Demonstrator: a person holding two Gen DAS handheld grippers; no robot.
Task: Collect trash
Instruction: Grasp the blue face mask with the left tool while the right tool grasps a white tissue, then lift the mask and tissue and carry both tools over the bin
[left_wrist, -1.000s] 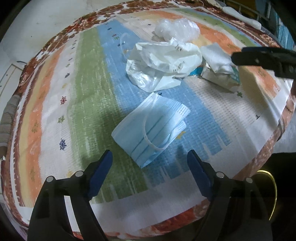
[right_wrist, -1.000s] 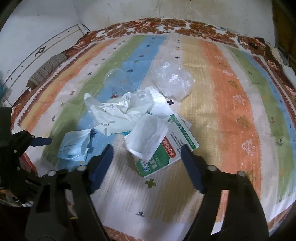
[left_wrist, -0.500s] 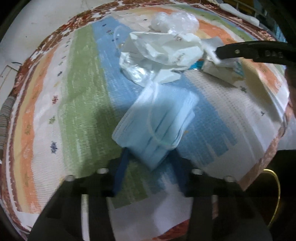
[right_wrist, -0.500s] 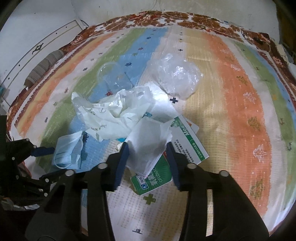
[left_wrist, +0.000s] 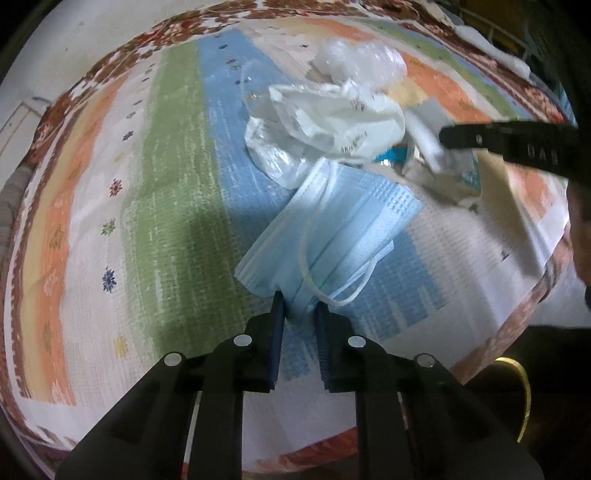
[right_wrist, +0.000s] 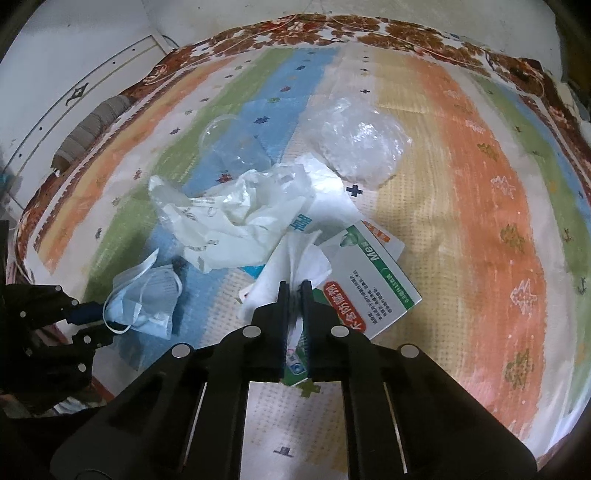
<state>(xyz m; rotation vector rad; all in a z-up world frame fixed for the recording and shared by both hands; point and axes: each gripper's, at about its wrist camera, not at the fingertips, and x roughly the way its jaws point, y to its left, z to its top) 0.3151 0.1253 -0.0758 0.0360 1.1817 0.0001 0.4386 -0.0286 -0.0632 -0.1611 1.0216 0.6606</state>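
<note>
Jaws that stood wide a second ago have narrowed on both grippers. Low in the left wrist frame, the left gripper (left_wrist: 298, 308) is closing on the near edge of the blue mask (left_wrist: 332, 236), which now lies bunched between its pads at centre. Low centre in the right wrist frame, the right gripper (right_wrist: 294, 291) has pinched shut on the white tissue (right_wrist: 291, 258), atop the green box (right_wrist: 373, 273). Bag (right_wrist: 236, 218) and rug (right_wrist: 480, 206) are unchanged.
</note>
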